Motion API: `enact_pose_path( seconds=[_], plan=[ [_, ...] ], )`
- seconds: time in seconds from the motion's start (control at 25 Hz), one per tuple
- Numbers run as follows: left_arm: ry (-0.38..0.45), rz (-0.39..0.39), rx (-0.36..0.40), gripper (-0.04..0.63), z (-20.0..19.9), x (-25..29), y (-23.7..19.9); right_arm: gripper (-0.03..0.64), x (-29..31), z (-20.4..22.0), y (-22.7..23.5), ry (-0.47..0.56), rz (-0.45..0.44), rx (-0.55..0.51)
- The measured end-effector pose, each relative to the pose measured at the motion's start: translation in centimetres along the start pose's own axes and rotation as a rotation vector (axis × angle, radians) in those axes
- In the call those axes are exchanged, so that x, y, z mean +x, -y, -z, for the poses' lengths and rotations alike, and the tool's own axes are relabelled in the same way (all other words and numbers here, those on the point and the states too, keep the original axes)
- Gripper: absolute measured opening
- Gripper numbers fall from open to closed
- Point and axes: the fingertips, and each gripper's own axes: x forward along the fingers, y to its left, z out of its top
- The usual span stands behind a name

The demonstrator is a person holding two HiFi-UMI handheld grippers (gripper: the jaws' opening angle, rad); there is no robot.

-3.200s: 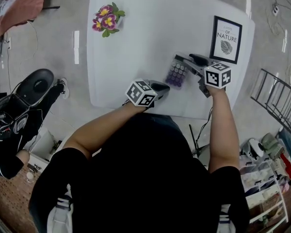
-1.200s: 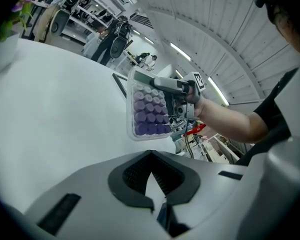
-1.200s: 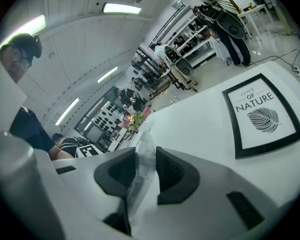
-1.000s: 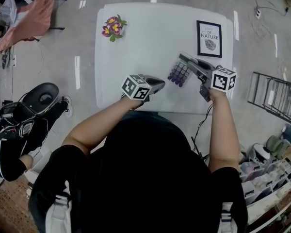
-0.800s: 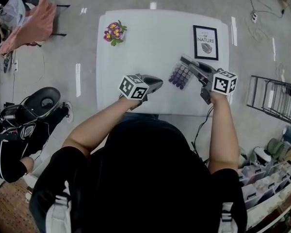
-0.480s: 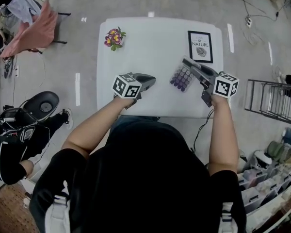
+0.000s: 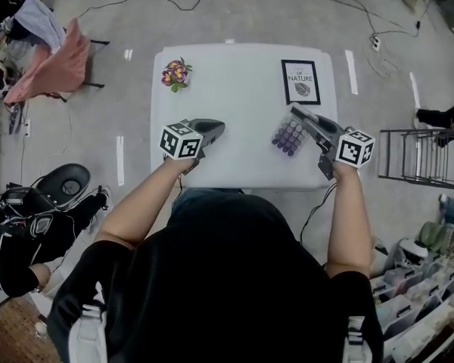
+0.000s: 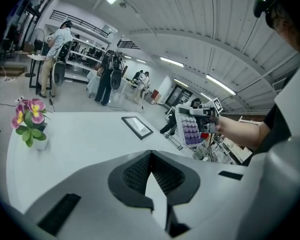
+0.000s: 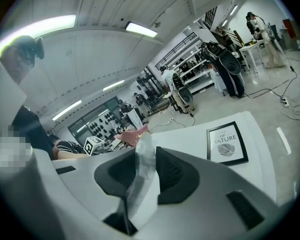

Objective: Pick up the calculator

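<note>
Calculator [image 7: 289,136] watch: left hand-held gripper [image 7: 214,126] hangs shut and empty, out of the way. Over on the right, right hand-held gripper [image 7: 296,115] pinches its edge, holding it clear above the desk [image 7: 242,82], near-right corner.

In the right gripper view the calculator [image 9: 140,176] appears edge-on and blurred. Its key markings are too small to read.
</note>
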Motion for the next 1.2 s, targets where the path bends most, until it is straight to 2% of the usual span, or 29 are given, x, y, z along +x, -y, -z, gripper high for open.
enact_pose_path(
  seconds=[0.08,0.32,1.2],
  plan=[
    [-0.001,-0.004,-0.004,0.018,0.3,0.1,-0.5,0.109,-0.6,0.2,0.5,0.01,0.013,0.001],
    [0.0,-0.013,0.019,0.018,0.1,-2.4,4.0,0.109,-5.2,0.3,-2.6,0.043,0.019,-0.01],
    [0.038,-0.022,0.057,0.018,0.8,-3.9,7.9,0.107,-9.1,3.8,-4.7,0.082,0.031,0.004]
  ],
)
